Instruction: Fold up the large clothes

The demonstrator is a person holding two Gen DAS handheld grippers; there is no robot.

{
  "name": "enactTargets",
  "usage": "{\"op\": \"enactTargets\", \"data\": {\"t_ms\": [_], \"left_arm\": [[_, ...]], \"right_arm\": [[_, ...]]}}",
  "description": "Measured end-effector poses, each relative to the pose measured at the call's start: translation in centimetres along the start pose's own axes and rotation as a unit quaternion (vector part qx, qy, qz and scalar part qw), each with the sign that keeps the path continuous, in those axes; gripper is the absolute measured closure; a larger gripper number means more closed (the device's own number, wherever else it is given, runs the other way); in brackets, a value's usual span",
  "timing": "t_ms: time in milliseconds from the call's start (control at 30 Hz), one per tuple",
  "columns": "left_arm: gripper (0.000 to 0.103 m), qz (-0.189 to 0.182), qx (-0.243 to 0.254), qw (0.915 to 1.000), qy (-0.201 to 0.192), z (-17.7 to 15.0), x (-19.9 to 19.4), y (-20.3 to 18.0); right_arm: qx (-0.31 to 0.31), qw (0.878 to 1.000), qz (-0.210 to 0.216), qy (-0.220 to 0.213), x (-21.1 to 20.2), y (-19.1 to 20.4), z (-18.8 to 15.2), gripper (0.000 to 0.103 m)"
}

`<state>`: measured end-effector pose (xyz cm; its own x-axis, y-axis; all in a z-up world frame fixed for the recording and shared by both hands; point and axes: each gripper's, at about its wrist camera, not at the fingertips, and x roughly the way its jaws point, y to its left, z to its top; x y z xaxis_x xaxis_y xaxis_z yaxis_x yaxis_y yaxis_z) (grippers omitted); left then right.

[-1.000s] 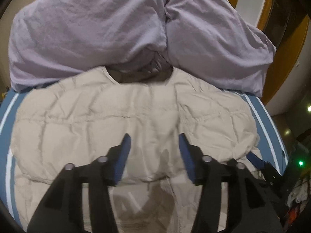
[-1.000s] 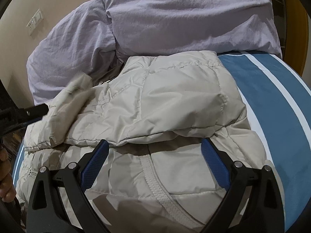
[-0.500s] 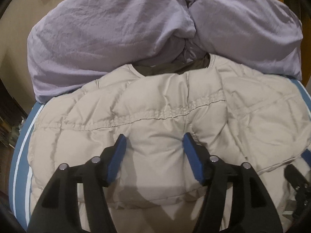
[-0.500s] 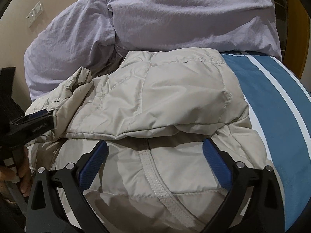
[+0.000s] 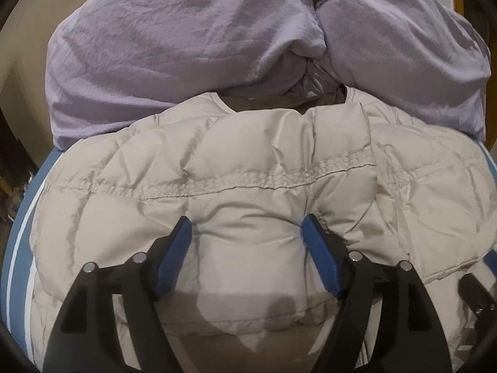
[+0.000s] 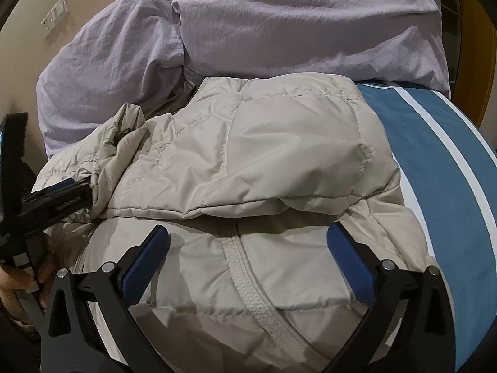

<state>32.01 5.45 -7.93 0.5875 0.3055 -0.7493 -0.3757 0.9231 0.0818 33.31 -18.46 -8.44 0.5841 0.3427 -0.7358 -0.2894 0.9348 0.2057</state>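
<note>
A beige quilted puffer jacket (image 5: 264, 168) lies on the bed, its collar toward the pillows and its upper part folded down over the zipped front. My left gripper (image 5: 247, 227) is open, its blue fingers pressed into the jacket fabric on either side of a padded bulge. In the right wrist view the jacket (image 6: 264, 143) shows its folded flap and zipper seam. My right gripper (image 6: 248, 242) is open wide and empty, just above the jacket front below the flap. The left gripper (image 6: 59, 192) shows at the left edge there, against the bunched jacket fabric.
Two lilac pillows (image 5: 202, 40) (image 6: 295, 21) lie at the head of the bed, touching the jacket collar. The blue bedsheet with white stripes (image 6: 441, 155) is bare to the right. A wall with a socket plate (image 6: 56, 15) stands behind.
The left gripper has moved forward and lower onto the jacket, so the fabric fills more of its view. The jacket's left side has been carried over the middle. The right gripper has barely moved.
</note>
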Motion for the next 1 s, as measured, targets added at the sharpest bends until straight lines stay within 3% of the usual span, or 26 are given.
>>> {"op": "enactTargets", "data": {"t_ms": [167, 567, 700, 1000], "left_arm": [[0.022, -0.003, -0.006, 1.0, -0.003, -1.2, -2.7, 1.6], [0.011, 0.037, -0.002, 0.9977, -0.057, -9.0, -12.0, 10.1], [0.01, 0.046, -0.009, 0.9976, -0.051, -12.3, -13.5, 13.0], [0.01, 0.042, -0.05, 0.9977, -0.02, -18.5, -15.0, 19.9]], "right_arm": [[-0.012, 1.0, -0.018, 0.007, -0.4, 0.4, 0.0, 0.001], [0.001, 0.999, -0.041, -0.006, -7.2, -2.8, -3.1, 0.001], [0.011, 0.998, -0.05, 0.024, -8.5, -5.1, -4.6, 0.001], [0.019, 0.999, -0.037, 0.032, -12.1, -9.0, -8.2, 0.001]]}}
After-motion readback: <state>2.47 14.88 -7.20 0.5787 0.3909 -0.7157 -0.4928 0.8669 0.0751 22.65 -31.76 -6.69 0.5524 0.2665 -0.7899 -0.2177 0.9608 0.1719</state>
